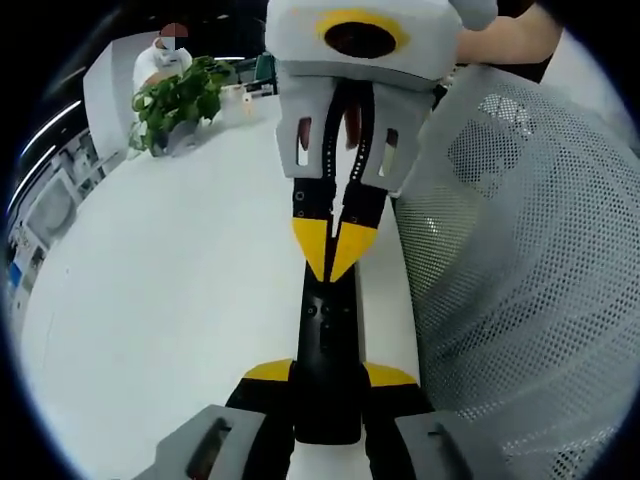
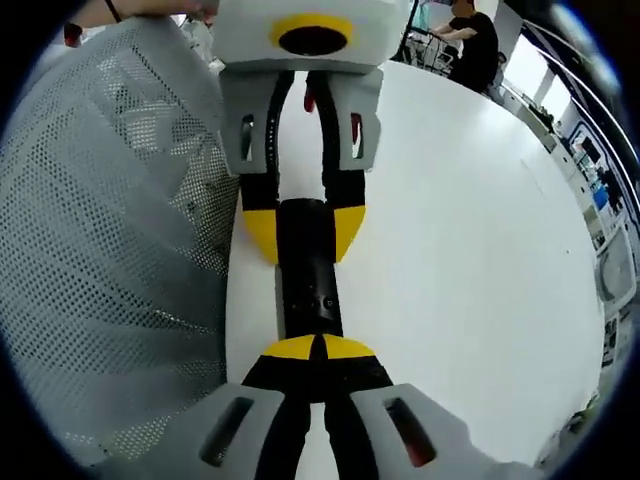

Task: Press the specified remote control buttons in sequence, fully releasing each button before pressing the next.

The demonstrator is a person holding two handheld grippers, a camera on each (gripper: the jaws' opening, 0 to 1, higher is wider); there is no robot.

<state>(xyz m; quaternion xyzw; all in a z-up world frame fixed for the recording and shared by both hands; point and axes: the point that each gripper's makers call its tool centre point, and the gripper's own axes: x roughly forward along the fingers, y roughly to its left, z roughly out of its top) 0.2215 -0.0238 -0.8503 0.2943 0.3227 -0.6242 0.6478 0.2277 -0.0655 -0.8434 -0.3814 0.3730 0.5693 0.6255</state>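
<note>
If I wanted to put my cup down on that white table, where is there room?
The white table is bare between the black remote and the potted plant. It is crowded at the remote, where the left claw and right claw meet, with the mesh chair alongside.

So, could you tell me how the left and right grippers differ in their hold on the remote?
The left gripper has its jaws apart, clamping an end of the black remote between them; the right gripper has its jaws closed together. The left holds the remote's sides; the right's tips meet its button face. Both have yellow tips.
</note>
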